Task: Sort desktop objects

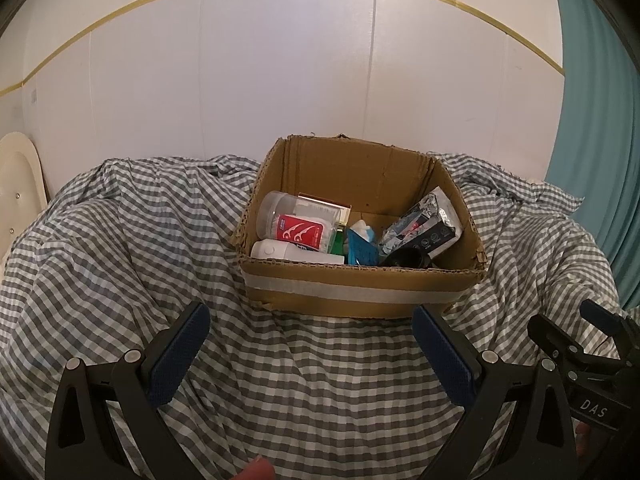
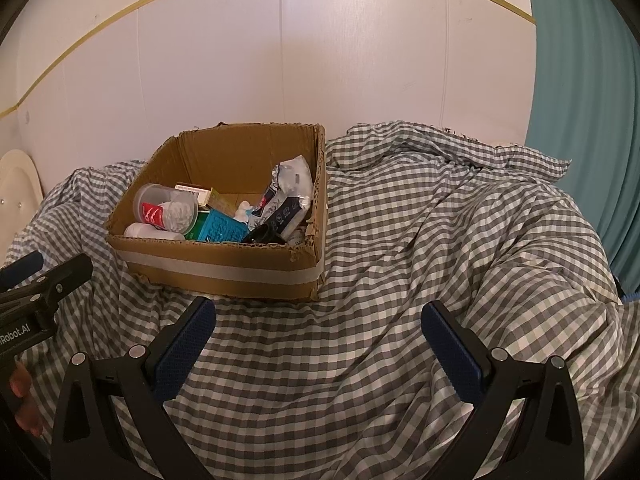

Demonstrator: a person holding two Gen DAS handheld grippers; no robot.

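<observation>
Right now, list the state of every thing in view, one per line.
Cardboard box: open-topped, upright, holding items.
Clear tub: lying on its side in the box.
Foil packet: leaning against the box's right wall.
Checked cloth: rumpled.
Left tongs: open, empty.
Right tongs: open, empty.

- Lighting was dim, even and warm-tinted in both views; no glare.
- The white wall (image 1: 280, 80) was the brightest area, toward 12 o'clock.
- Soft shadow lay inside the cardboard box (image 2: 224, 276).
- Fisheye distortion bowed the gold trim (image 2: 100, 28); corners were vignetted black.
- Detail was slightly soft and grainy.
</observation>
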